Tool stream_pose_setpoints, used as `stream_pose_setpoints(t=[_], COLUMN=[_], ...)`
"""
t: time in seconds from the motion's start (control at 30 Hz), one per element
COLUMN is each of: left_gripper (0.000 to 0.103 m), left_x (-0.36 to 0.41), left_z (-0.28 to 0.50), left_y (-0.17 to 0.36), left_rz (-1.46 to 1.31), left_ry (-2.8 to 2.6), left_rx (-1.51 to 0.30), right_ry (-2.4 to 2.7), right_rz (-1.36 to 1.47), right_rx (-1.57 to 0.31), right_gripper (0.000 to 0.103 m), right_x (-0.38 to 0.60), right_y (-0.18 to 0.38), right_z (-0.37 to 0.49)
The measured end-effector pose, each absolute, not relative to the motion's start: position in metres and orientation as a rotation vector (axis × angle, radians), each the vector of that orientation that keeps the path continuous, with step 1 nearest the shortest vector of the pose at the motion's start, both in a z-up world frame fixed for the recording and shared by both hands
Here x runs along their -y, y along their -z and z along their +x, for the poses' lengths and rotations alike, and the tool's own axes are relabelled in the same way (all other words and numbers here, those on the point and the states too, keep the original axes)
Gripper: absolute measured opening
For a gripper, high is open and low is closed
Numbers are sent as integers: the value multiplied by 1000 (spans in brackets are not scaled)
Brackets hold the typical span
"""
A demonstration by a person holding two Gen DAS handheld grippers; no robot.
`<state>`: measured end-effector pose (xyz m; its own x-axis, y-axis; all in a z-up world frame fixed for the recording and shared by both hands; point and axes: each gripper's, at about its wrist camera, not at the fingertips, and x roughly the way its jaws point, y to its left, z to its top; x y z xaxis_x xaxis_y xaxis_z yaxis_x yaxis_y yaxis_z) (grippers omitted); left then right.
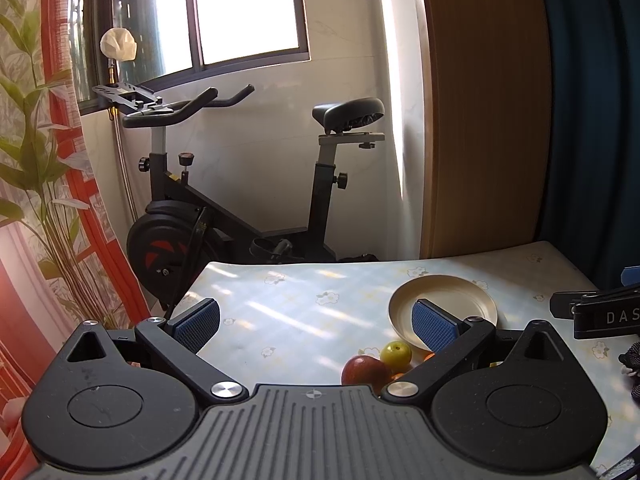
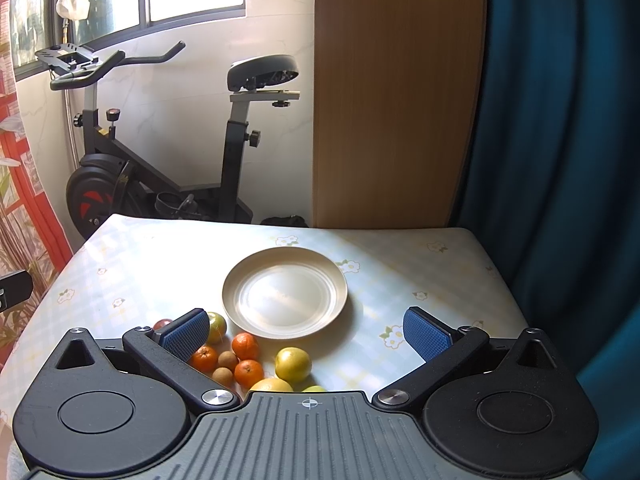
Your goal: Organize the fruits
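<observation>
On the table (image 2: 132,264), which carries a pale floral covering, a cream plate (image 2: 285,292) sits with nothing on it and serves as the reference point. Just beside the plate's near edge lies a cluster of fruit, none of it touching the plate's inner surface: three small oranges (image 2: 245,346), two brown round fruits (image 2: 228,360), and a yellow-green fruit (image 2: 293,365) directly in front of the plate. A second yellow-green fruit (image 2: 216,326) lies at the plate's near-left edge, partly hidden by a blue finger pad. A red apple (image 1: 365,370) lies to the left of the plate's near edge, at the far left of the cluster; the right wrist view shows only a sliver of it.

Right gripper (image 2: 308,336): jaws spread wide, nothing between them, positioned above the fruit cluster on the near side of the plate.

Left gripper (image 1: 316,324): jaws likewise wide apart and holding nothing, positioned left of the plate, over bare table covering.

Beyond the far side of the plate, past the table edge, an exercise bike (image 2: 160,128) stands against the wall below a window (image 1: 240,12).
</observation>
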<state>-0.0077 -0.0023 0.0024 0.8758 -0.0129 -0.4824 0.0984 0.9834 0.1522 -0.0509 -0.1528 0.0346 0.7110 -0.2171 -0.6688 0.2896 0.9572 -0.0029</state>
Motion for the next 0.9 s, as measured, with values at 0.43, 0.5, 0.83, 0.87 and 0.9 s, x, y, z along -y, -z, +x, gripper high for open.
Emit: stream_pose_setpoints(t=[0.43,0.5,0.83,0.87,0.9], left_gripper=[103,103,103,103,103], left_x=[4,2,-19,-22,-24], left_z=[-4,-1,34,37,39], left_y=[-1,2,30,34,37], left_rz=[177,177,109,102,100], left_ry=[61,58,78,77,78], left_rx=[-502,-509,-528,-526,-524], right_ry=[289,284,255,256,251], right_rz=[116,125,170,164,160], right_rx=[-704,-679,-599,-609,-615], right_gripper=[103,103,103,103,103], right_x=[155,158,182,183,183], right_y=[-31,-30,8,16,23], right_z=[-49,-49,-29,-24,-21])
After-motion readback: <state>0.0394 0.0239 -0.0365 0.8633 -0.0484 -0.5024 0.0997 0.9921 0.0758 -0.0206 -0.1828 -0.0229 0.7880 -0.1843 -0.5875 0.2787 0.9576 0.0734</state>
